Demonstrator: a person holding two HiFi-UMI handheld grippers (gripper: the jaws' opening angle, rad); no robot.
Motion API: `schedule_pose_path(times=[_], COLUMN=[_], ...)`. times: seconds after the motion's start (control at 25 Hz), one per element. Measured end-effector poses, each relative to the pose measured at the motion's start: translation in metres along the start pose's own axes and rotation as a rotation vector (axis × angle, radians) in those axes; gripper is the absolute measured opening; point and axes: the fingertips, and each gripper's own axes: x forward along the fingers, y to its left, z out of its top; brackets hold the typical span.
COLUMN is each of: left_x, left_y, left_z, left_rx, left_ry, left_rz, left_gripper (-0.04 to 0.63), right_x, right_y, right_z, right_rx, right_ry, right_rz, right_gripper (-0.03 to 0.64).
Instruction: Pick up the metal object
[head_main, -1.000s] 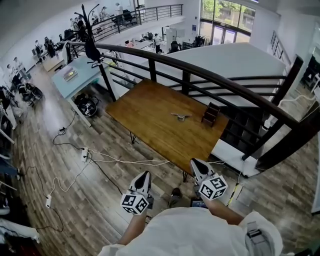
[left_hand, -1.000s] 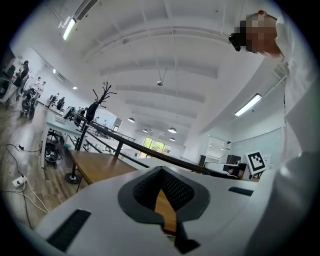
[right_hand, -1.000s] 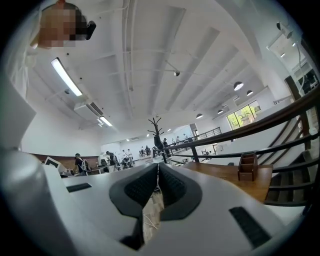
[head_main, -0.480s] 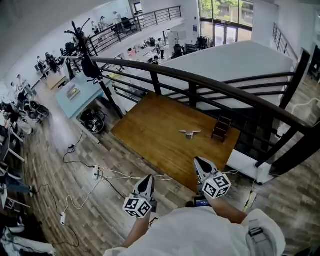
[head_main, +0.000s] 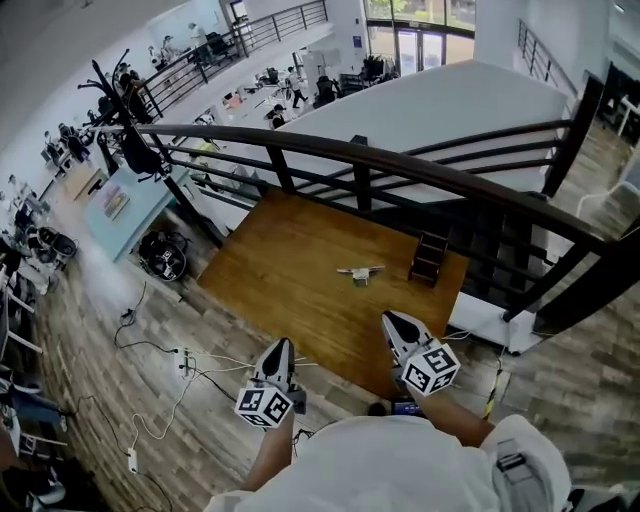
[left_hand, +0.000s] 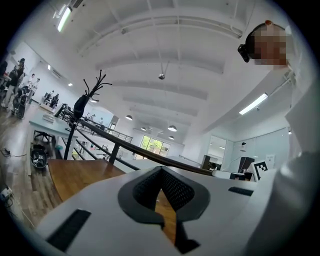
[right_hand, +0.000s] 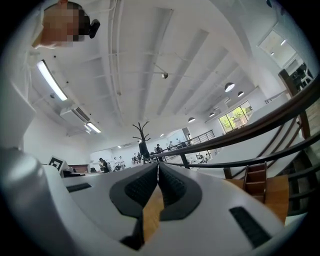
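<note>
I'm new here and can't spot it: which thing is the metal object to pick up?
Find the wooden table beside the dark railing. Near its middle lies the metal object, small, pale and low, with thin arms, unlike the dark upright wooden rack beside it.

L gripper & R gripper level, side by side; jaws together, both empty.

The metal object, small and pale grey with a compact centre and thin arms reaching left and right, is lying flat on the wooden table. It is sitting near a dark stepped stand, apart from it.
</note>
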Motion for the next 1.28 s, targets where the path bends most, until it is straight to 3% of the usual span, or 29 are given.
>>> schedule_pose_path(times=[0.32, 0.64, 1.04, 1.28], left_x=[0.057, 0.137, 0.216, 0.24], left_y=[0.008, 0.043, 0.101, 0.154], left_z=[0.007, 0.0, 0.032, 0.027], left_rx=[-0.001, -0.038, -0.025, -0.011], left_ry=[0.019, 0.084, 0.123, 0.163], left_rz=[-0.068, -0.209, -0.417, -0.478], left_gripper=[0.011, 0.011, 0.011, 0.011], right_x=[-0.009, 0.038, 0.113, 0.173], right_y=[-0.037, -0.061, -0.056, -0.038], right_z=[0.008, 0.012, 0.014, -0.013], right_rx=[-0.008, -0.019, -0.022, 0.009], right_ry=[0.002, -0.002, -0.019, -0.005], right_rz=[-0.124, -0.267, -0.439, -0.461], right_gripper=[0.025, 0.025, 0.025, 0.025])
